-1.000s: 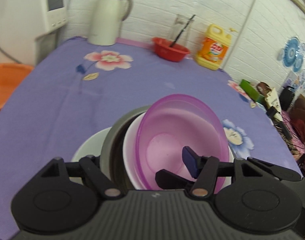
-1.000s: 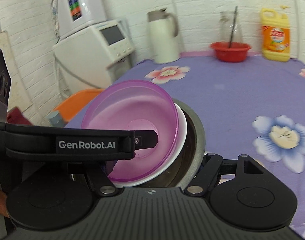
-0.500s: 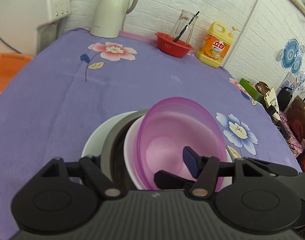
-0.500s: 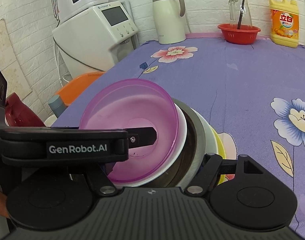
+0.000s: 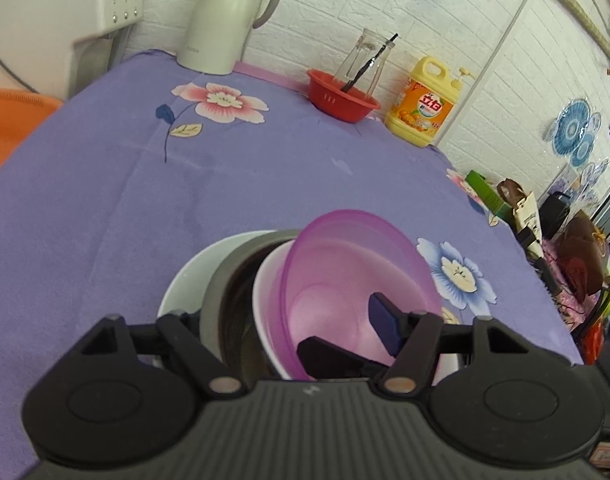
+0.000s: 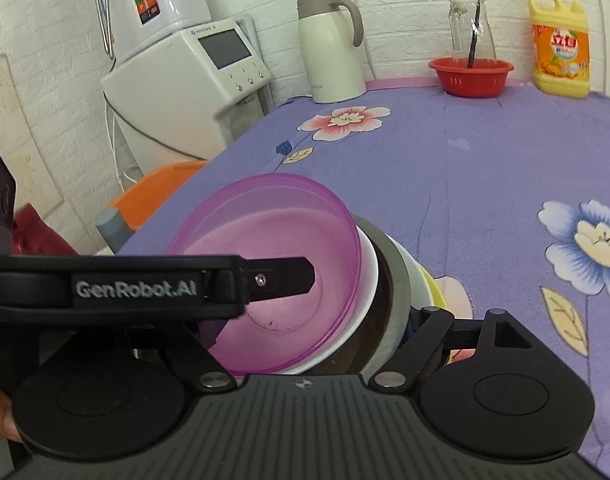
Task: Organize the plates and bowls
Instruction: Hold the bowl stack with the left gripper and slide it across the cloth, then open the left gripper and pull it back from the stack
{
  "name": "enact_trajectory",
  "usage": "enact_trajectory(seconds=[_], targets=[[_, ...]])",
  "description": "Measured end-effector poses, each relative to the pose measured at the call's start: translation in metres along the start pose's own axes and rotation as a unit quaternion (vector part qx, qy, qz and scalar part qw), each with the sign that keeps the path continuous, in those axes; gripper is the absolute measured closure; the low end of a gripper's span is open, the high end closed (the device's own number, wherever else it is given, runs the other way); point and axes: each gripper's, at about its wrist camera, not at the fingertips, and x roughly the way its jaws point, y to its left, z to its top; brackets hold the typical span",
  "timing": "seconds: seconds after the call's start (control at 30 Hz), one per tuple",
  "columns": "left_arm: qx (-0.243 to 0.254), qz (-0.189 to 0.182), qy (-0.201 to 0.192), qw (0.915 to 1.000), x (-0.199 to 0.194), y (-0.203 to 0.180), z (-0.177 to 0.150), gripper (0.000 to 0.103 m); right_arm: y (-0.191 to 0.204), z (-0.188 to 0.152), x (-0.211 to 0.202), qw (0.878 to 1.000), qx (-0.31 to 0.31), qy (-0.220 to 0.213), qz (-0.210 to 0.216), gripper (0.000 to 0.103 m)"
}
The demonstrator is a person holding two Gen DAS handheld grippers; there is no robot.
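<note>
The purple bowl (image 6: 265, 240) is sitting innermost in a nest of dishes that is tipped up on edge, its open mouth facing sideways. Behind it are lying a white bowl (image 6: 365, 280), a dark grey bowl (image 6: 393, 288), a white plate (image 5: 189, 280) and a yellow plate (image 6: 435, 292). The stack is standing at the near end of the flowered purple tablecloth (image 5: 225, 184); its lower edge is hiding behind the gripper bodies. The right gripper (image 6: 317, 324) is pinching the whole stack, with one finger inside the purple bowl and the other against the back of the yellow plate. The left gripper (image 5: 281, 320) is straddling the same stack from the opposite side, with its blue-padded finger reaching into the purple bowl and its other finger going behind the plates, out of sight. Whether its pads are pressing cannot be told. At the far end of the cloth, along the white brick wall, a cream thermos jug (image 5: 221, 20), a red basket (image 5: 341, 98) holding a glass jar (image 5: 365, 56), and a yellow detergent bottle (image 5: 423, 108) are standing. Off the table's left side, a white appliance (image 6: 185, 92) and an orange basin (image 5: 9, 120) are showing.
</note>
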Motion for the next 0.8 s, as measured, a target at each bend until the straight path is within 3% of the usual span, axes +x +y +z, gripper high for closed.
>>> enact_trajectory(seconds=[0.27,0.43,0.57,0.8], targets=[[0.006,-0.015,0.032,0.9994,0.005,0.0,0.003,0.028,0.003,0.0,0.001,1.0,-0.02,0.012,-0.003,0.0],[0.017,-0.009,0.044,0.9988,0.002,0.007,0.008,0.026,-0.006,0.002,-0.003,0.999,-0.021,0.015,0.022,0.0],[0.015,-0.014,0.023,0.9995,-0.011,0.018,0.016,0.01,-0.016,0.005,-0.015,1.0,-0.008,-0.001,0.026,0.0],[0.013,0.009,-0.057,0.9983,-0.041,0.018,0.025,0.003,-0.03,0.013,-0.047,0.998,0.016,-0.062,0.0,0.0]])
